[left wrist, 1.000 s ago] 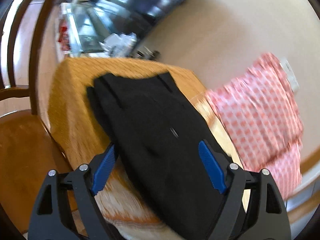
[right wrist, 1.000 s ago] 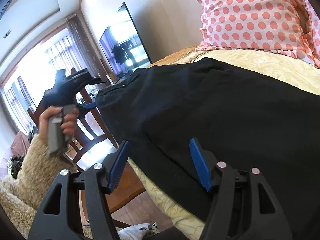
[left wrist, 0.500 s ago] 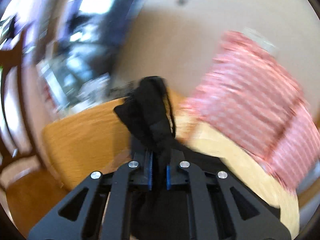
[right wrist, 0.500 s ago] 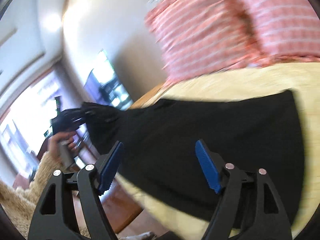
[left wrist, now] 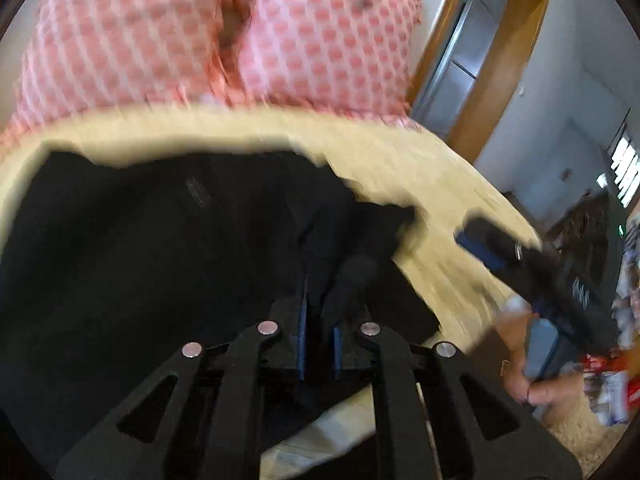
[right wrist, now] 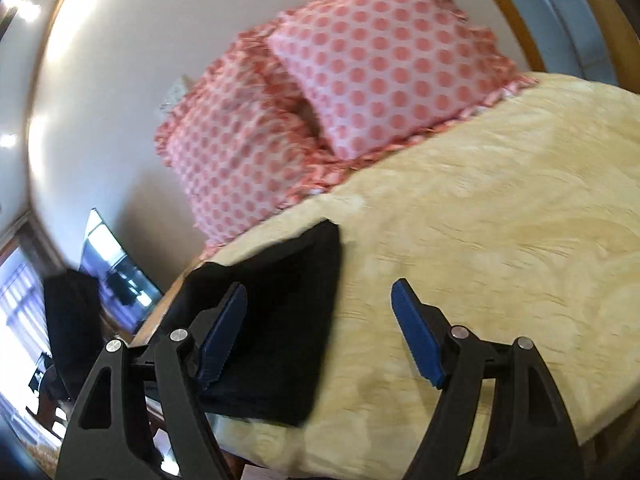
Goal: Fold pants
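Since the left tool (left wrist: 318, 344) clamped the black pants (left wrist: 160, 248) a second ago and carried that end across, they now lie doubled on the bed (right wrist: 500, 220), lower left of the right view. The right tool (right wrist: 320, 332) (spread, empty) hovers; bare bedspread right of the fold leaves room.

Bed (right wrist: 500, 208) with pale yellow patterned cover. Two pink polka-dot pillows (right wrist: 384, 60) at its head, leaning on a plain white wall (right wrist: 120, 80). Wood-framed doorway (left wrist: 492, 52) past the bed's right edge. Dark TV (right wrist: 108, 264) on the left wall; bright window (right wrist: 20, 292) beside it. Ceiling lights (right wrist: 16, 0) glare at upper left.
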`<act>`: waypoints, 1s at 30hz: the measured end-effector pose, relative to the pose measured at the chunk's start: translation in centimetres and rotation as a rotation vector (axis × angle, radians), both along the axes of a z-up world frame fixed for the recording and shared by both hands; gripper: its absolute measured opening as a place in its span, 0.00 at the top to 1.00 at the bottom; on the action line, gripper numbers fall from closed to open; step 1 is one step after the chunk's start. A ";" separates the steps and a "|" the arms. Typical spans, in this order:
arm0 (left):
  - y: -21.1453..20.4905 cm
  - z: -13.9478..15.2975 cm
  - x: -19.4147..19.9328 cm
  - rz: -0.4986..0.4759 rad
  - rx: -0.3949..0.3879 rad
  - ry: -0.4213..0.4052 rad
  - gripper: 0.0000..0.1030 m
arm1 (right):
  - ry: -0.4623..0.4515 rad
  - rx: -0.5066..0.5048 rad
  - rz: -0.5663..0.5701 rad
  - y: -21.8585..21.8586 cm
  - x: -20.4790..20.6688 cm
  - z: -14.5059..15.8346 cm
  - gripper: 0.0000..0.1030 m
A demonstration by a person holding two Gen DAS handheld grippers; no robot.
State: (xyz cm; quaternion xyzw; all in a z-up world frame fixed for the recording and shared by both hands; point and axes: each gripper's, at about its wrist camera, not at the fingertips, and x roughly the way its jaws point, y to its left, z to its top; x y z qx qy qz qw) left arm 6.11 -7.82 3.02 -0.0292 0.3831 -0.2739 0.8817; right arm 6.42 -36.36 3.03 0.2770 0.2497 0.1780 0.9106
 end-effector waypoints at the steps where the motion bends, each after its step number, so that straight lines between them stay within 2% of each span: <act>1: 0.0 0.3 -0.2 0.005 0.014 -0.031 0.91 | 0.012 0.001 -0.007 -0.3 0.1 -0.3 0.26; 2: 0.2 0.9 -0.2 0.014 0.015 -0.052 0.92 | 0.018 0.001 -0.011 -0.4 0.5 -0.4 0.26; 5: 2.0 4.6 0.0 0.066 -0.074 -0.121 0.92 | 0.034 0.011 -0.013 -0.5 1.0 -0.8 0.26; 6: 1.7 5.6 -0.6 0.073 -0.083 -0.161 0.92 | 0.033 0.012 -0.012 -0.5 1.0 -0.8 0.26; 8: 0.6 6.5 -1.9 0.044 -0.050 -0.235 0.92 | 0.022 -0.001 -0.016 -0.3 0.7 -0.7 0.26; 9: -0.3 6.3 -2.0 0.022 -0.031 -0.238 0.92 | 0.021 -0.006 -0.022 -0.3 0.6 -0.7 0.26; 11: -2.5 3.8 -2.1 -0.045 0.047 -0.193 0.91 | 0.019 -0.005 -0.047 -0.5 0.6 -0.5 0.26; 13: -4.3 0.2 -1.8 -0.102 0.135 -0.097 0.89 | 0.015 0.005 -0.061 -0.7 0.7 -0.3 0.26; 15: -4.3 -0.2 -2.6 -0.102 0.147 -0.147 0.87 | 0.006 0.003 -0.054 -0.6 0.8 0.3 0.26; 18: -2.9 1.5 -3.1 -0.139 0.119 -0.162 0.73 | -0.026 -0.003 -0.013 0.2 1.2 1.7 0.26; 20: -0.2 2.8 -3.6 -0.177 -0.011 -0.154 0.38 | -0.053 0.013 0.044 1.2 1.4 2.6 0.22; 21: 1.3 3.3 -4.2 -0.174 -0.077 -0.167 0.32 | -0.060 0.018 0.071 1.7 1.6 2.9 0.21; 22: 3.4 4.1 -4.3 -0.156 -0.158 -0.186 0.26 | -0.066 0.020 0.105 2.4 1.8 3.2 0.21; 24: 5.8 5.2 -5.0 -0.078 -0.206 -0.218 0.20 | -0.066 0.004 0.180 4.6 2.4 3.6 0.21; 26: 8.0 5.0 -3.2 0.115 -0.151 -0.221 0.18 | -0.054 -0.018 0.242 6.6 2.8 3.4 0.21; 27: 8.5 4.5 -2.7 0.168 -0.117 -0.207 0.18 | -0.038 -0.033 0.268 7.5 3.1 3.1 0.21; 29: 9.6 2.9 -1.1 0.284 -0.029 -0.138 0.18 | 0.016 -0.062 0.302 8.9 3.6 2.2 0.20; 30: 10.2 1.6 0.0 0.334 0.005 -0.066 0.18 | 0.070 -0.086 0.313 9.5 4.1 1.3 0.19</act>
